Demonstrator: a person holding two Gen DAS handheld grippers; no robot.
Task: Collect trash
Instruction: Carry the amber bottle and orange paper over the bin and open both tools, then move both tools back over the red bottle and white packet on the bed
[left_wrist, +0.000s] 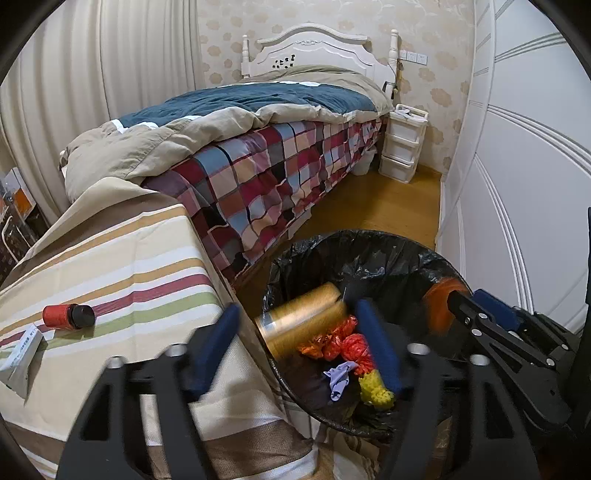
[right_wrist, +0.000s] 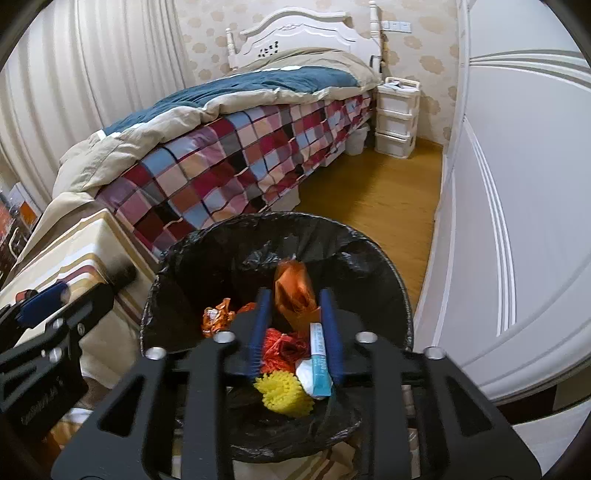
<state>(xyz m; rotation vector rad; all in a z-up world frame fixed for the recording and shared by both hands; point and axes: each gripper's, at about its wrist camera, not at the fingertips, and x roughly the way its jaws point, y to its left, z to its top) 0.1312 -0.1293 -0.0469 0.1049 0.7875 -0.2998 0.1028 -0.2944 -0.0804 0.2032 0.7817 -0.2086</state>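
Observation:
A black-lined trash bin (left_wrist: 369, 243) stands on the floor beside a striped-cloth table (left_wrist: 122, 258). In it lie a gold roll (left_wrist: 306, 317), red (left_wrist: 351, 347), yellow (left_wrist: 375, 389) and purple (left_wrist: 341, 376) scraps. My left gripper (left_wrist: 299, 339) is open and empty over the table edge and bin. My right gripper (right_wrist: 297, 314) hovers over the bin (right_wrist: 207, 236), jaws open, with an orange bag (right_wrist: 295, 291) between its fingers; whether they touch it I cannot tell. A white-blue packet (right_wrist: 317, 362) lies below. On the table lie a red bottle (left_wrist: 66, 315) and a white box (left_wrist: 22, 350).
A bed (left_wrist: 258, 177) with a checked cover stands behind the bin. A white drawer unit (left_wrist: 402, 144) is at the far wall. White wardrobe doors (left_wrist: 517, 166) line the right side. Wooden floor (right_wrist: 376, 199) runs between bed and wardrobe.

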